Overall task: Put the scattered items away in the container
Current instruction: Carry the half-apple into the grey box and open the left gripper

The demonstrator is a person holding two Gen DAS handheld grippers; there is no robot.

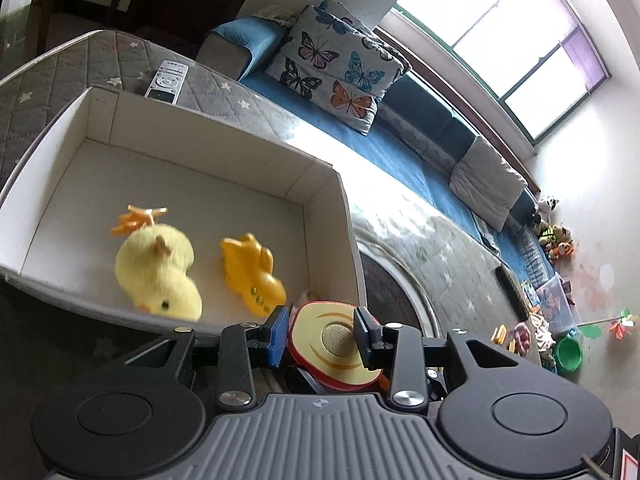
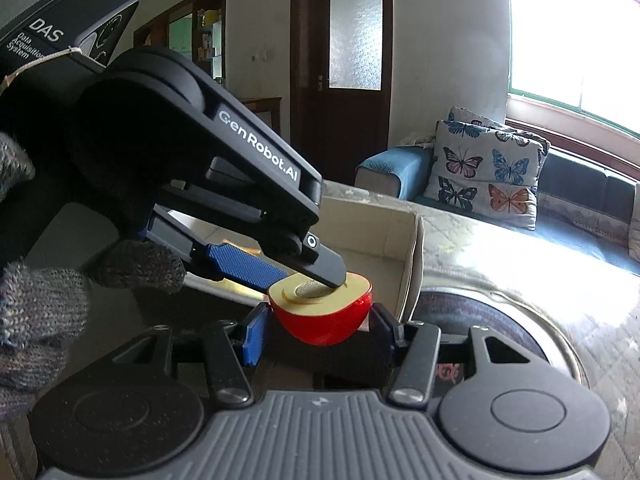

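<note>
We have the plush chick (image 1: 158,270) and yellow toy (image 1: 252,274) already in the box (image 1: 208,148), while both grippers' fingers grip the toy apple half (image 2: 322,312) at the box's 5 o'clock corner, not yet inside.

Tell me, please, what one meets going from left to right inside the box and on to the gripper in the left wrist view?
Plush chick → yellow plastic toy → red half-apple toy, held between the left gripper fingers, at the white box near corner.
</note>
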